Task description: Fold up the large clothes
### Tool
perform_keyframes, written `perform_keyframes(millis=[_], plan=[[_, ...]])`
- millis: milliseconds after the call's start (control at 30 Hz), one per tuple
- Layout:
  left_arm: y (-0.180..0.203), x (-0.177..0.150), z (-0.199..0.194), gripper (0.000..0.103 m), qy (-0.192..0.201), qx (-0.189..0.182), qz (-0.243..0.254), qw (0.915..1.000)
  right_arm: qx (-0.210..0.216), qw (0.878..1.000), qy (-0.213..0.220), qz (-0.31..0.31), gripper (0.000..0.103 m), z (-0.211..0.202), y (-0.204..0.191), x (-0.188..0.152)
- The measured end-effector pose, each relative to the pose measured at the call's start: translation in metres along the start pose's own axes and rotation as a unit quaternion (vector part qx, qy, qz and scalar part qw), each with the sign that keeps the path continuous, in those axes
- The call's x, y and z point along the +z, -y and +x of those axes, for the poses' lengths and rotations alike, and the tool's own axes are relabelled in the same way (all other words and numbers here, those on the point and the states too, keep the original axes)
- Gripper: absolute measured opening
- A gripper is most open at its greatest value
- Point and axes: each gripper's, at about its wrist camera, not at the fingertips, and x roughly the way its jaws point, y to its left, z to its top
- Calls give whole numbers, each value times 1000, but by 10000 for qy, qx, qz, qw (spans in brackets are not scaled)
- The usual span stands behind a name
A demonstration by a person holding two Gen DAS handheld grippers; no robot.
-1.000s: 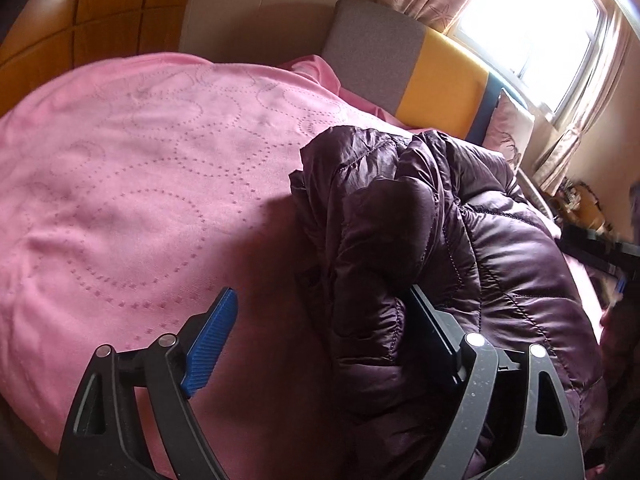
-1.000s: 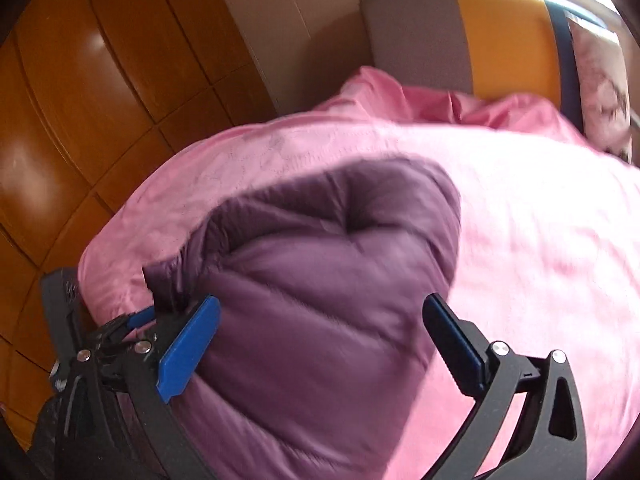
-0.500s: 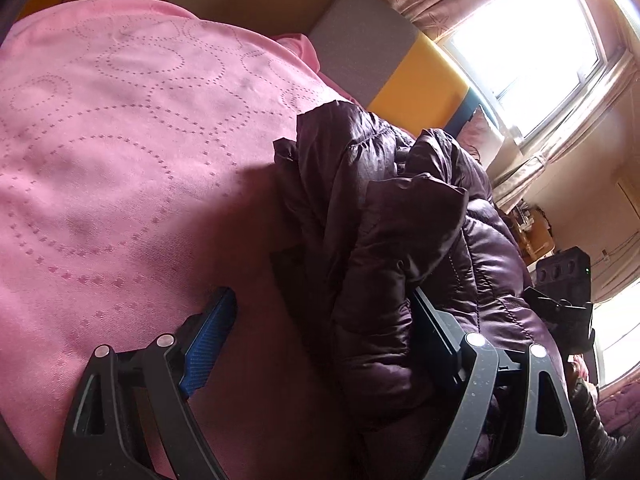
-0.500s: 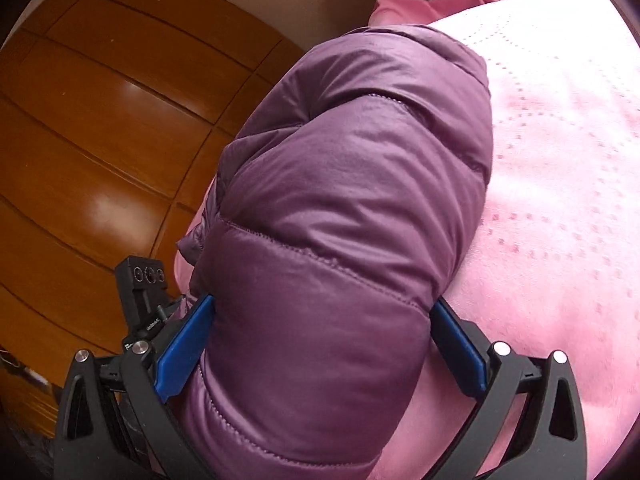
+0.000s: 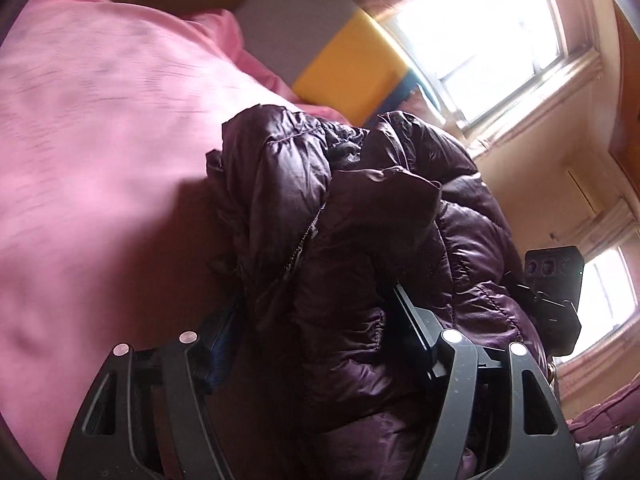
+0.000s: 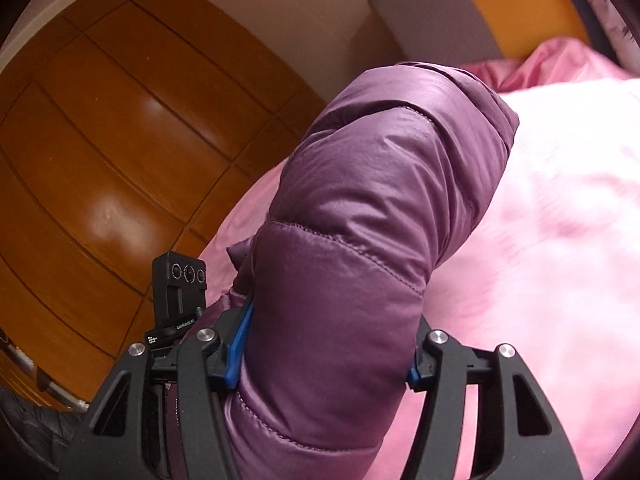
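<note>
Both tools have a thick bunch of the purple puffer jacket (image 6: 360,240) between their fingers. The right gripper (image 6: 324,344) is pinching a fat quilted roll, blue pads pressed into either side; the left gripper (image 5: 316,332) is clamped on a darker, crumpled bundle near the zipper (image 5: 304,240). The jacket looks lifted, hanging above the pink bed cover (image 5: 100,140) rather than lying flat on it.

The chief risk, as I judge it, is slip: the shell is slick and the padding springy, so a grip on so much bulk may squeeze out sideways once weight shifts. The left side is bunched in several layers, and a pinch that catches only the outer ones would let the rest sag and spoil any clean fold line. Loose fabric near the zipper could also snag on a finger.

Further off, the other tool's camera block (image 5: 554,280) sits close against the jacket, so the two could knock if brought together. Beyond lie the grey and yellow headboard (image 5: 320,48) and bright window (image 5: 480,32).
</note>
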Motion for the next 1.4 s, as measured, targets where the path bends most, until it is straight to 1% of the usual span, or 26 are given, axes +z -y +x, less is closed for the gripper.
perform_keyframes(millis=[100, 200, 233, 300, 367, 433, 500, 533, 600, 667, 733, 767, 833, 867, 900, 933, 967, 1000, 1033, 1067, 1100, 1167, 1233, 1267, 1333, 1400], plan=[[46, 23, 57, 62, -262, -198, 429, 9985, -422, 9985, 358, -12, 57, -47, 20, 14], [90, 43, 113, 62, -533, -341, 766, 9951, -843, 9939, 701, 93, 57, -94, 49, 23], [107, 48, 141, 62, -700, -359, 888, 9929, -983, 9921, 761, 143, 57, -106, 60, 24], [132, 50, 181, 60, -981, -246, 1091, 9889, -1359, 9871, 779, 329, 57, -127, 87, 20], [150, 47, 212, 59, -1203, 62, 1393, 9829, -1711, 9811, 638, 636, 61, -138, 119, 6], [164, 38, 232, 60, -1221, 293, 1634, 9785, -1849, 9756, 479, 1084, 68, -141, 147, -16], [172, 32, 236, 60, -1180, 366, 1771, 9764, -1885, 9716, 507, 1340, 73, -145, 157, -32], [179, 31, 233, 60, -1088, 446, 1958, 9736, -1920, 9705, 549, 1353, 76, -148, 153, -35], [181, 28, 225, 60, -997, 550, 2108, 9709, -2113, 9654, 580, 1417, 79, -153, 145, -31], [178, 28, 216, 60, -852, 672, 2134, 9709, -2585, 9515, 769, 1481, 83, -155, 125, -26], [181, 28, 210, 60, -625, 813, 2251, 9689, -3167, 9323, 1108, 1348, 87, -154, 96, -15], [180, 27, 207, 60, -574, 836, 2253, 9690, -3310, 9258, 1272, 1308, 89, -151, 82, -12], [179, 22, 203, 60, -412, 945, 2288, 9680, -3273, 9220, 1565, 1351, 92, -138, 66, 4], [178, 21, 202, 60, -350, 996, 2294, 9676, -3242, 9244, 1549, 1283, 91, -127, 61, 12], [176, 20, 202, 61, -331, 1032, 2276, 9677, -3380, 9243, 1405, 1078, 91, -110, 56, 20], [175, 20, 207, 63, -370, 1081, 2237, 9679, -3657, 9179, 1262, 887, 91, -101, 57, 22], [171, 20, 207, 66, -356, 1092, 2283, 9668, -4027, 9069, 1024, 703, 92, -79, 60, 26], [166, 21, 212, 71, -321, 1204, 2337, 9643, -4302, 8975, 775, 584, 92, -57, 68, 29], [162, 21, 214, 73, -323, 1247, 2343, 9636, -4528, 8878, 654, 506, 94, -40, 79, 27], [156, 23, 221, 73, -396, 1245, 2241, 9658, -4667, 8803, 753, 384, 94, -28, 83, 20], [148, 24, 225, 76, -476, 1216, 2105, 9688, -4726, 8771, 786, 334, 95, -21, 90, 18], [140, 25, 225, 78, -481, 1234, 1951, 9718, -4795, 8740, 709, 350, 95, -15, 100, 21], [144, 25, 216, 78, -407, 1298, 1928, 9718, -4746, 8767, 709, 333, 95, -23, 116, 22], [148, 24, 209, 79, -316, 1363, 1979, 9702, -4660, 8810, 740, 349, 95, -28, 116, 20], [156, 20, 191, 91, -72, 1622, 2095, 9642, -4581, 8840, 847, 393, 96, -41, 110, 19], [161, 17, 178, 93, 116, 1754, 2126, 9612, -4549, 8840, 976, 452, 99, -54, 103, 14]])
